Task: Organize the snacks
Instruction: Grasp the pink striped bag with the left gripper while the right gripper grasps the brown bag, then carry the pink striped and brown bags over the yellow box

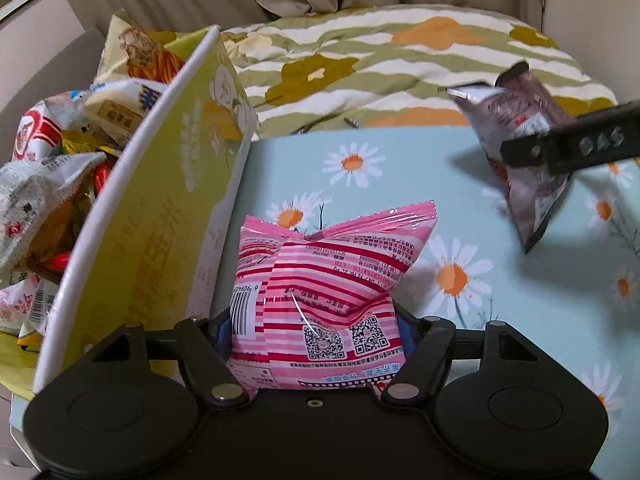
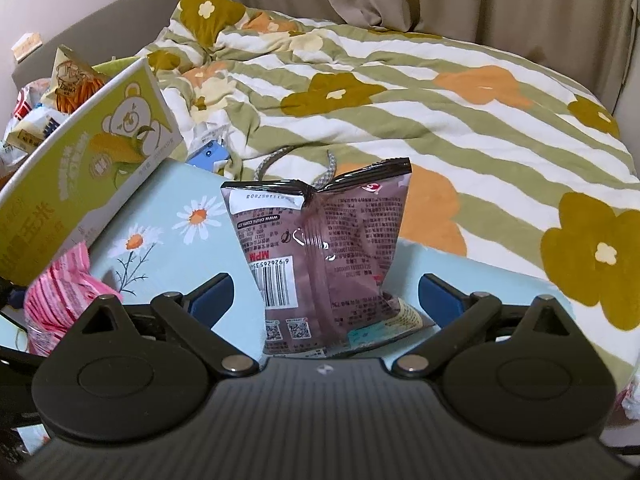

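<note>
Low in the left wrist frame, the left gripper [image 1: 316,336] has its jaws clamped on a pink striped snack packet [image 1: 320,288], held just right of the yellow-green box [image 1: 160,216] whose inside — upper left — is heaped with snacks. At centre of the right wrist frame, the right gripper [image 2: 324,300] has jaws wide apart around a brown snack packet [image 2: 320,256] over the daisy-print counter [image 2: 168,232]; whether a pad touches it is unclear. Sorting is midway, I judge — next, carry pink over the box wall.

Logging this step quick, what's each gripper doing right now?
Left gripper: shut on the pink striped plastic snack packet.
Right gripper: jaws open around the dark brown foil snack packet, not clamping it.
</note>
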Demonstrator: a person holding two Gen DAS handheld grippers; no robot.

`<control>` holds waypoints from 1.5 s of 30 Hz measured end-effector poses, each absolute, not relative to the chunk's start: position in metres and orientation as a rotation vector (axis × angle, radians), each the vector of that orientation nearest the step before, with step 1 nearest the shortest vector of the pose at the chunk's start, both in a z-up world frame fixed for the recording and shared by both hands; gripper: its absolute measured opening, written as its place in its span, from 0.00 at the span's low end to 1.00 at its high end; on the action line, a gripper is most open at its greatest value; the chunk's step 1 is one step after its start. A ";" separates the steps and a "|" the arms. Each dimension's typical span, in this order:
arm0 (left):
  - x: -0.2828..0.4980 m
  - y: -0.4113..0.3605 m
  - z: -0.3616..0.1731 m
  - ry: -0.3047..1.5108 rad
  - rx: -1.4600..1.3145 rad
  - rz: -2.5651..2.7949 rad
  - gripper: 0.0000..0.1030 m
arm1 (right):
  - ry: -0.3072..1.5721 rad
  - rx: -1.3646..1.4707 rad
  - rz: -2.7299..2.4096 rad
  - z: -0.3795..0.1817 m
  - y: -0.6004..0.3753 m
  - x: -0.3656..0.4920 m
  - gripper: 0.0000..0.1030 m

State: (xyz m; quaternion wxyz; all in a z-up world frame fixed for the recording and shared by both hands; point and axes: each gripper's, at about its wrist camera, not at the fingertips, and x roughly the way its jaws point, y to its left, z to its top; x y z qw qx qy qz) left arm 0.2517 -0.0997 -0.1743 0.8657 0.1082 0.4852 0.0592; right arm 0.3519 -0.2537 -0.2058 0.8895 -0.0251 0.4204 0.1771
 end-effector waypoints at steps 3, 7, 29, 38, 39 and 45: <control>0.252 -0.100 -0.168 1.002 0.209 0.121 0.73 | 0.876 -0.083 0.375 -0.211 -0.251 0.357 1.00; 0.251 -0.101 -0.162 0.986 0.203 0.111 0.73 | 0.895 -0.107 0.386 -0.218 -0.247 0.361 0.83; 0.196 -0.068 -0.043 0.740 0.087 0.055 0.73 | 0.775 -0.025 0.404 -0.117 -0.220 0.293 0.68; 0.179 0.024 0.002 0.611 0.042 0.069 0.73 | 0.683 0.037 0.455 -0.053 -0.143 0.259 0.68; 0.179 0.035 0.005 0.603 0.042 0.063 0.73 | 0.676 0.043 0.450 -0.048 -0.131 0.255 0.68; 0.185 0.113 0.013 0.609 0.035 0.033 0.74 | 0.657 0.086 0.373 -0.027 -0.058 0.236 0.68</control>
